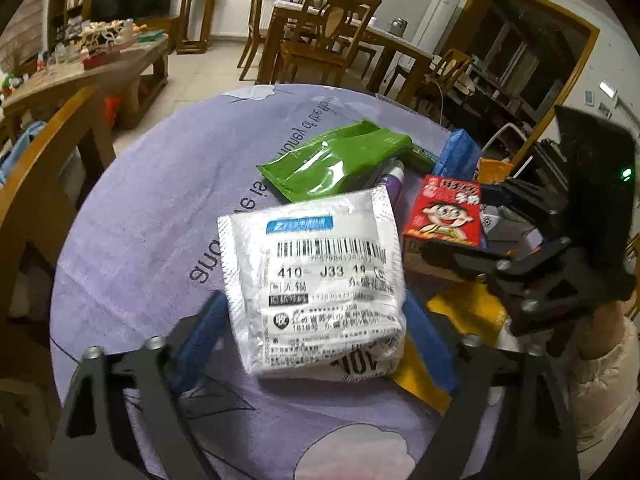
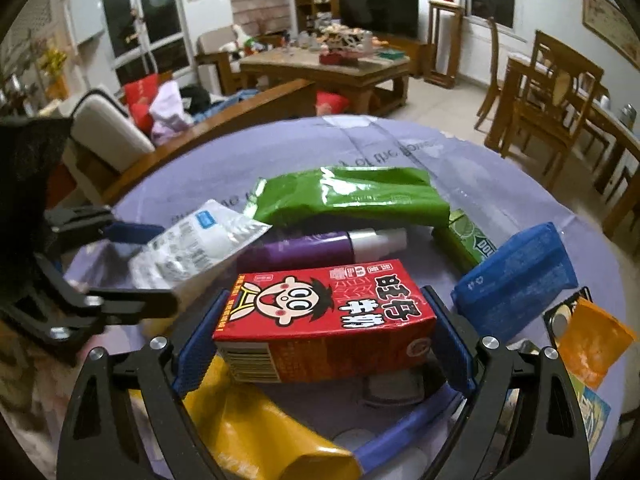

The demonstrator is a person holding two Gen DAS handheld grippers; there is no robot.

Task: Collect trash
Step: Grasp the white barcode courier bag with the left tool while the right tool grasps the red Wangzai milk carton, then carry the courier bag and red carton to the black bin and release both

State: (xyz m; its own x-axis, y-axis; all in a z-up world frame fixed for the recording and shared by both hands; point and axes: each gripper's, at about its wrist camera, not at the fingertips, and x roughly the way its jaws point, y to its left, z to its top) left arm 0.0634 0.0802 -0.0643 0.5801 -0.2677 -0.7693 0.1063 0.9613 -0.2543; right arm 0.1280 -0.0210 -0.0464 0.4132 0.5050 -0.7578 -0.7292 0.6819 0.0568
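My left gripper (image 1: 316, 332) is shut on a white courier mailer bag (image 1: 316, 276) with a barcode label, its blue pads pressed against both sides. The same bag (image 2: 192, 248) and left gripper (image 2: 132, 268) show at the left of the right wrist view. My right gripper (image 2: 324, 328) is shut on a red milk carton (image 2: 320, 320) with a cartoon face, held between its blue pads. That carton (image 1: 444, 210) and the right gripper (image 1: 472, 258) show at the right of the left wrist view. Both sit over a round table with a purple cloth (image 1: 152, 216).
More trash lies on the cloth: a green pouch (image 2: 352, 196), a purple tube (image 2: 320, 244), a green box (image 2: 468, 244), a blue packet (image 2: 516, 280), an orange wrapper (image 2: 592, 340) and a yellow bag (image 2: 256, 428). Wooden chairs and a dining table (image 1: 320, 36) stand behind.
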